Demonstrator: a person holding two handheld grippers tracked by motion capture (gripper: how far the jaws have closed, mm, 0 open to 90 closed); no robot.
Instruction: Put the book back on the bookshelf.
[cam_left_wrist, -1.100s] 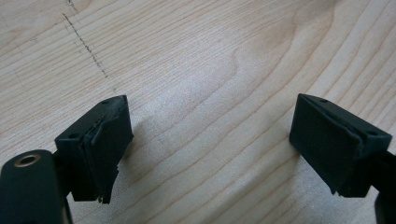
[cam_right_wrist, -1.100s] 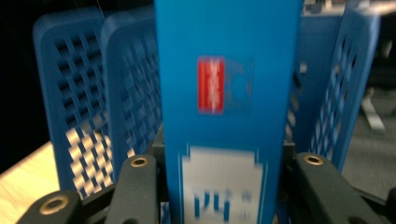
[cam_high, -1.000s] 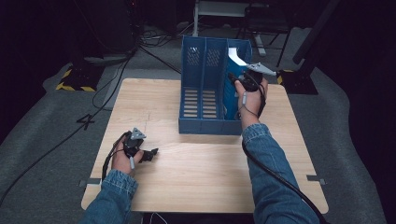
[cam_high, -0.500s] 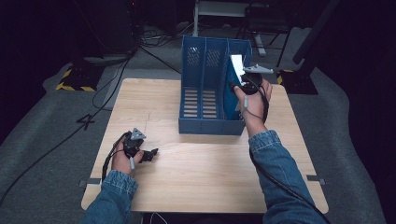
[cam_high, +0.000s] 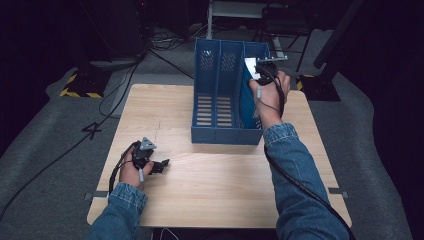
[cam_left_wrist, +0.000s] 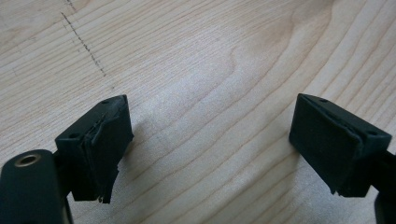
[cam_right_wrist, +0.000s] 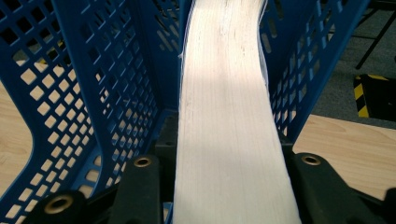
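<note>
Since a second ago the white book (cam_right_wrist: 229, 121) has swung from slanted to upright above the rightmost slot of the blue file organiser (cam_high: 220, 95). Right gripper (cam_high: 261, 70) pinches it page-edge up – best lowered straight, clear of the perforated walls. Left gripper (cam_high: 159, 166) rests on the wooden table (cam_high: 220, 190), jaws spread, empty.

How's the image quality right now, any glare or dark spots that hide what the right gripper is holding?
High view: table well lit, surroundings near black; the white book is a small bright patch. Right gripper view: the book's page edges are washed out by glare, the blue file rack sharp. Left gripper view: even light, soft shadows under the fingers.
</note>
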